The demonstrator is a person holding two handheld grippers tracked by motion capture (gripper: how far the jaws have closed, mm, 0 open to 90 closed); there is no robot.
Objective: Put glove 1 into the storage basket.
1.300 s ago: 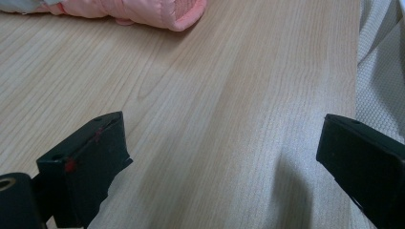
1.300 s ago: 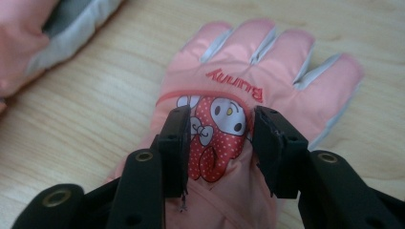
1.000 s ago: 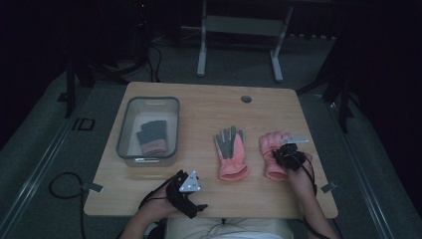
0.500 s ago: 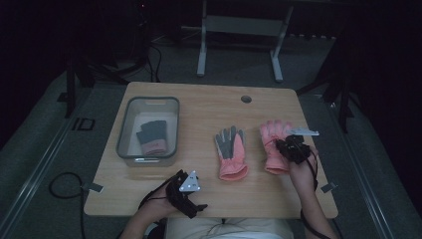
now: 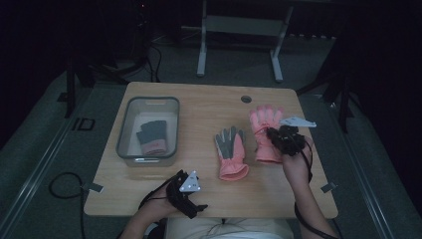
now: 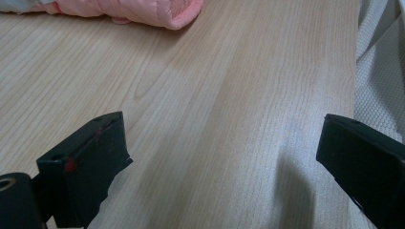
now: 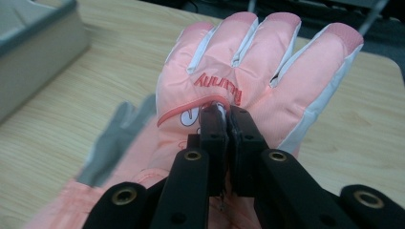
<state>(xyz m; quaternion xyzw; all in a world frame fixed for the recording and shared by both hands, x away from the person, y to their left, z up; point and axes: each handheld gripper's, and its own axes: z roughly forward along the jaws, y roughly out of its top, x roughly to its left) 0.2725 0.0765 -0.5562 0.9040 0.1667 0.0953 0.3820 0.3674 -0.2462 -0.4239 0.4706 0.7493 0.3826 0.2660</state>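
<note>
Two pink gloves share the wooden table (image 5: 199, 107), which carries a grey bin (image 5: 147, 102) on its left half with a dark glove (image 5: 151, 138) lying inside. The second pink glove (image 5: 231, 153) lies palm up, grey side showing, near the table's middle, just left of the held one. The pink glove (image 5: 262, 130) on the right is pinched at its back by the right gripper (image 5: 283, 138); in the right gripper view its jaws are pressed together on a fold of the fabric near the printed lettering (image 7: 217, 86), with the glove's fingers (image 7: 267, 33) spreading away beyond the tips. The left gripper (image 5: 185, 194) rests at the table's near edge, jaws wide apart over bare wood, with nothing between them.
</note>
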